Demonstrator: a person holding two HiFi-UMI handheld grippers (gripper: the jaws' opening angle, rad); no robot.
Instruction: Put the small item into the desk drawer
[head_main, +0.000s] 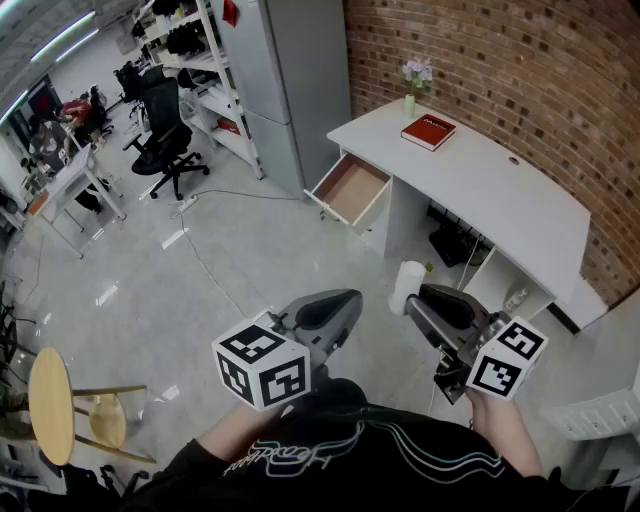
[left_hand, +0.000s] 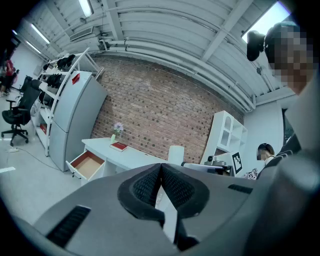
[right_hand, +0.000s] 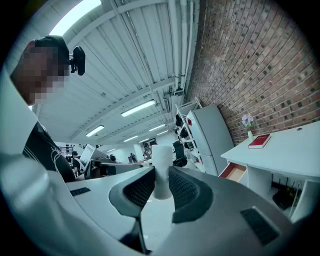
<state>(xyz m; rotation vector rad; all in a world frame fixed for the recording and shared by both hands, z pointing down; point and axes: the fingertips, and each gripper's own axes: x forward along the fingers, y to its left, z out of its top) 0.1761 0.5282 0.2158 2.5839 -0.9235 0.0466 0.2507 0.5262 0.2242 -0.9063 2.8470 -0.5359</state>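
A small white cylinder (head_main: 406, 285) stands upright between the jaws of my right gripper (head_main: 413, 302), which is shut on it above the floor, short of the desk. In the right gripper view the white cylinder (right_hand: 161, 167) sits pinched by both dark pads of the right gripper (right_hand: 161, 176). The white desk (head_main: 520, 205) stands against the brick wall with its drawer (head_main: 350, 188) pulled open, a brown bottom showing. My left gripper (head_main: 345, 305) hangs beside the right one. In its own view the left gripper (left_hand: 161, 169) is shut with nothing in it, and the drawer (left_hand: 87, 164) shows far left.
On the desk lie a red book (head_main: 428, 131) and a small vase of flowers (head_main: 413, 85). A tall grey cabinet (head_main: 285, 80) stands left of the drawer. A black office chair (head_main: 165, 135) and a cable (head_main: 215, 195) are on the floor, a round wooden stool (head_main: 55, 405) at lower left.
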